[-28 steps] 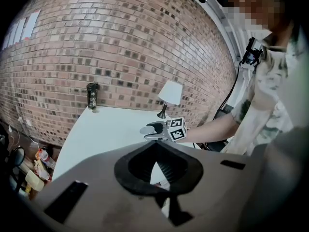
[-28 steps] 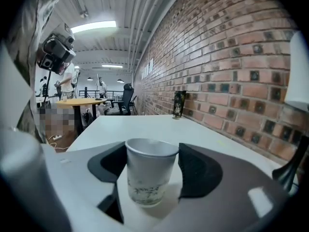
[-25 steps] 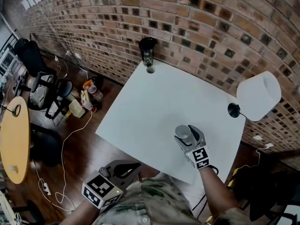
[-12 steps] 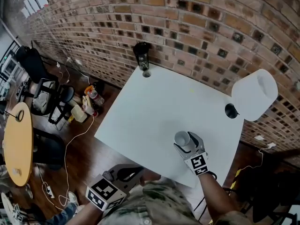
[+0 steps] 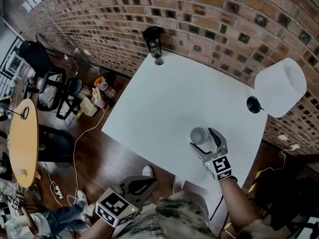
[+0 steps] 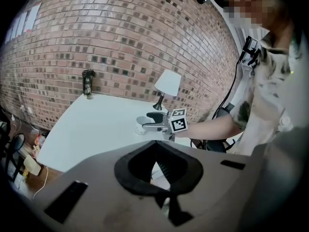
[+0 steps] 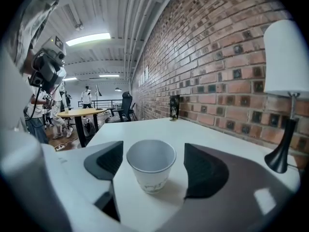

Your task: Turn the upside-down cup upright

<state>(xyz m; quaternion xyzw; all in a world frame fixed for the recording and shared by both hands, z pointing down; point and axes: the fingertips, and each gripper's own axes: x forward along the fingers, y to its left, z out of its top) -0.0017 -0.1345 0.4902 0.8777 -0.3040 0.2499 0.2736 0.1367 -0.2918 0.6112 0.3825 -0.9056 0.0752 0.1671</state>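
Standing cup [image 7: 151,168]: was upright, mouth up, on the white table [image 5: 164,98], between the right jaws, untouched.
Right gripper [image 5: 203,139]: jaws were spread, had just been opening.
Left gripper [image 5: 148,183]: jaws were pressed together, empty.

— What stands on the white rectangular worktop [image 5: 164,103]?
— An upright white paper cup [image 5: 198,135] near the front edge. A lamp with a black base and white shade [image 5: 276,88] stands at the right edge.
— And the far corner?
— A dark bottle [image 5: 153,43], with a small ring [image 5: 159,61] just beside it.
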